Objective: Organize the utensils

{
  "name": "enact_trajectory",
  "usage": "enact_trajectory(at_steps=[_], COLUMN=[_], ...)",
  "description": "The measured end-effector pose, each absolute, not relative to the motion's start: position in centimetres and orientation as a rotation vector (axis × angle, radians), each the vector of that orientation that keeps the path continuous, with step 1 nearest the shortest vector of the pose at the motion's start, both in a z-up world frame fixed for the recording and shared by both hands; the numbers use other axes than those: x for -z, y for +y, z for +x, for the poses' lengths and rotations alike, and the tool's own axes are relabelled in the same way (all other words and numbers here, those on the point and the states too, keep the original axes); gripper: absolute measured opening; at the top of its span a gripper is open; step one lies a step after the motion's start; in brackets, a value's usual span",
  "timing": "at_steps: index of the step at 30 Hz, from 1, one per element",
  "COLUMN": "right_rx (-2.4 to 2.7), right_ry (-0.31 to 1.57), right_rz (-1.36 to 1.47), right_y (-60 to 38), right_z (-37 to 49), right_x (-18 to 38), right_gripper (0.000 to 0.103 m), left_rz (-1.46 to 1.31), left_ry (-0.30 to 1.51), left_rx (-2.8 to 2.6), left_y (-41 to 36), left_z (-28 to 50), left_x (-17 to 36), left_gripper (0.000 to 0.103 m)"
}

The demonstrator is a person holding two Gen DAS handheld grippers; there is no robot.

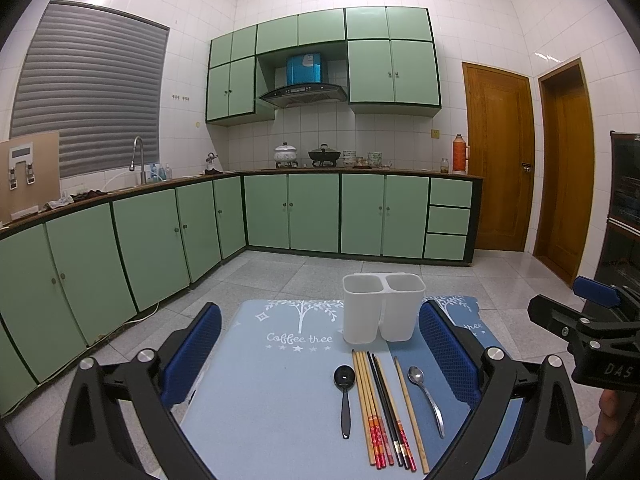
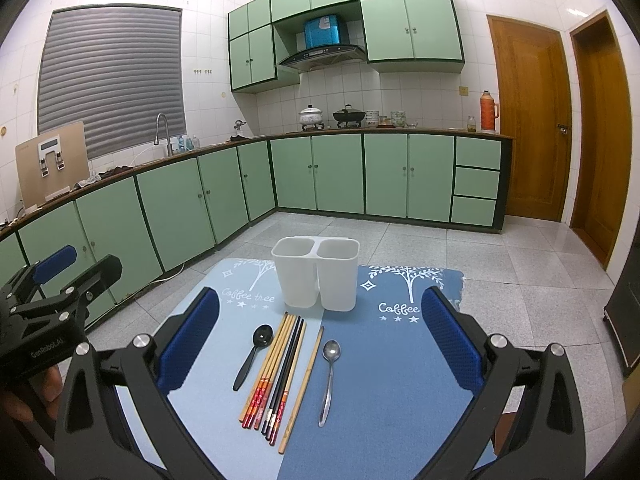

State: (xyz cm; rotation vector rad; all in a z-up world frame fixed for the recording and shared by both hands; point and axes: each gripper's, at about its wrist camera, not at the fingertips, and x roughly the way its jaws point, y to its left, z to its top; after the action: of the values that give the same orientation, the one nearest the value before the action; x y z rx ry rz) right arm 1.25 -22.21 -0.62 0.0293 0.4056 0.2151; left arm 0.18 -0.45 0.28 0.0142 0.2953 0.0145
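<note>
Blue-padded fingers [image 1: 192,354] of the left gripper [image 1: 318,354] are spread wide, empty; the right gripper [image 2: 320,334] likewise gapes; between them lie a black spoon [image 2: 253,354], chopsticks [image 2: 276,372] and a steel spoon [image 2: 329,380] on blue mats [image 2: 384,380]; beyond stands a white two-cup holder [image 2: 316,276].

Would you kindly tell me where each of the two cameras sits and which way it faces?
Left wrist: on the left gripper, above the near table edge, facing the white two-compartment holder and green cabinets; own open blue fingers frame it, the right gripper at its right edge.
Right wrist: on the right gripper, same heading, set further right; own open fingers, the left gripper and a hand at left.
Shared: holder, chopsticks, black spoon, metal spoon.
</note>
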Motion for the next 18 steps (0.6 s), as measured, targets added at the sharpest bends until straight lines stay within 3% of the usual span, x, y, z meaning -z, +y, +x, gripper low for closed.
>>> enact_trajectory(at_steps=[18], right_rx=[-0.196], right_ry=[0.447], right_rz=[0.029], right_y=[-21.5], right_z=[3.4], right_x=[3.5], right_gripper=[0.098], left_rz=[0.014], left_ry=[0.323], left_rx=[-0.021], left_y=[-0.1], left_z=[1.2], left_x=[0.0], left_gripper=[0.097])
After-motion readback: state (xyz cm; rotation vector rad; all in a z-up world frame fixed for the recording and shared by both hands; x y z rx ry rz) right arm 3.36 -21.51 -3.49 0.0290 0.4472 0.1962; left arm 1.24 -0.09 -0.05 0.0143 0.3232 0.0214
